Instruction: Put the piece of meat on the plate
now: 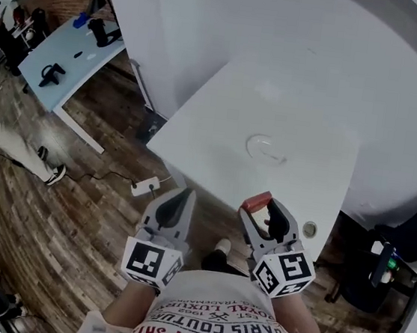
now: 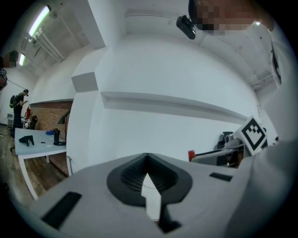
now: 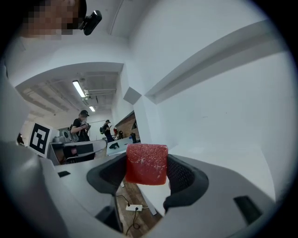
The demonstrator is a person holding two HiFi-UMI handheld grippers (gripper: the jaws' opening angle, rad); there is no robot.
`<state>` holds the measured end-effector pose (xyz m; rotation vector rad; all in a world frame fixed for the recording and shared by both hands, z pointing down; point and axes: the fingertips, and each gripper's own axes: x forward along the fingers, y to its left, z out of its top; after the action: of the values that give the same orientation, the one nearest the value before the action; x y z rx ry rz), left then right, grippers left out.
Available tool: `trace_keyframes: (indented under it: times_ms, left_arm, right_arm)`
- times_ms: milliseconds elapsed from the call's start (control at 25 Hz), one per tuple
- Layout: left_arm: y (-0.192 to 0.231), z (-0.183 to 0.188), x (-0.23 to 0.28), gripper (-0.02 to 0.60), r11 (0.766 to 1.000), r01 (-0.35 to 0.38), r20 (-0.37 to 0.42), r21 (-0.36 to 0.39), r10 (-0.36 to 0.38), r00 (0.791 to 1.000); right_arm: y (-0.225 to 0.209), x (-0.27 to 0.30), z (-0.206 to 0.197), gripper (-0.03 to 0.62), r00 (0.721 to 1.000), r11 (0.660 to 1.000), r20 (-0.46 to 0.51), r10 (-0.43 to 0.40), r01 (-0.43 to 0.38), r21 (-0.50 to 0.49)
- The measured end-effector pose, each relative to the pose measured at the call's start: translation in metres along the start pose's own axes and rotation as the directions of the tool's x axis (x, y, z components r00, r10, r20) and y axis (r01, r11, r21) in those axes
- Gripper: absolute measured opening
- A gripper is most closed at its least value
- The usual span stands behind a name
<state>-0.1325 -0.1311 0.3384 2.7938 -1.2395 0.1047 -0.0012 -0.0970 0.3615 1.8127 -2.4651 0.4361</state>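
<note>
A red piece of meat (image 3: 146, 163) sits clamped between the jaws of my right gripper (image 3: 146, 174); in the head view the meat (image 1: 257, 201) shows at the tip of that gripper (image 1: 262, 211), just short of the white table's near edge. A clear round plate (image 1: 266, 149) lies near the middle of the white table (image 1: 213, 132), well ahead of both grippers. My left gripper (image 1: 180, 200) hovers left of the right one, over the floor, jaws shut with nothing between them (image 2: 147, 173).
Wooden floor (image 1: 73, 221) lies below the grippers, with a white power strip (image 1: 146, 187) and cable near the table leg. A pale blue table (image 1: 64, 50) with dark tools stands far left. People stand in the background (image 3: 82, 126). A dark chair (image 1: 403, 239) is at right.
</note>
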Motion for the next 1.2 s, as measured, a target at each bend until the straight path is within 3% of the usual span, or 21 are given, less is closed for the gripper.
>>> trace_keyframes:
  times_ms: [200,440,640,800,960,1200]
  left_arm:
    - [0.005,0.006,0.08,-0.005,0.999,0.038,-0.029,0.012,-0.038,0.999]
    - [0.008,0.005,0.139,-0.005,0.995,0.097,-0.06,0.006,-0.097,0.993]
    - [0.011,-0.001,0.191,-0.005,0.978,0.208,-0.078,-0.015,-0.209,0.975]
    - [0.008,-0.003,0.237,-0.005,0.946,0.322,-0.089,-0.028,-0.324,0.942]
    - [0.008,-0.004,0.281,-0.005,0.896,0.443,-0.118,-0.021,-0.442,0.889]
    - [0.017,-0.007,0.325,-0.005,0.841,0.541,-0.145,-0.018,-0.537,0.831]
  right_arm:
    - [-0.065,0.039,0.026,0.276,0.999,0.999,-0.008,-0.035,0.035,0.002]
    - [-0.124,0.065,0.028,0.276,0.991,0.987,-0.036,-0.132,0.135,0.091]
    - [-0.154,0.079,0.027,0.276,0.97,0.964,-0.055,-0.237,0.242,0.113]
    - [-0.181,0.086,0.027,0.276,0.935,0.925,-0.069,-0.348,0.355,0.135]
    - [-0.201,0.097,0.03,0.276,0.88,0.864,-0.083,-0.467,0.474,0.17]
    - [-0.219,0.118,0.018,0.276,0.806,0.784,-0.15,-0.572,0.591,0.189]
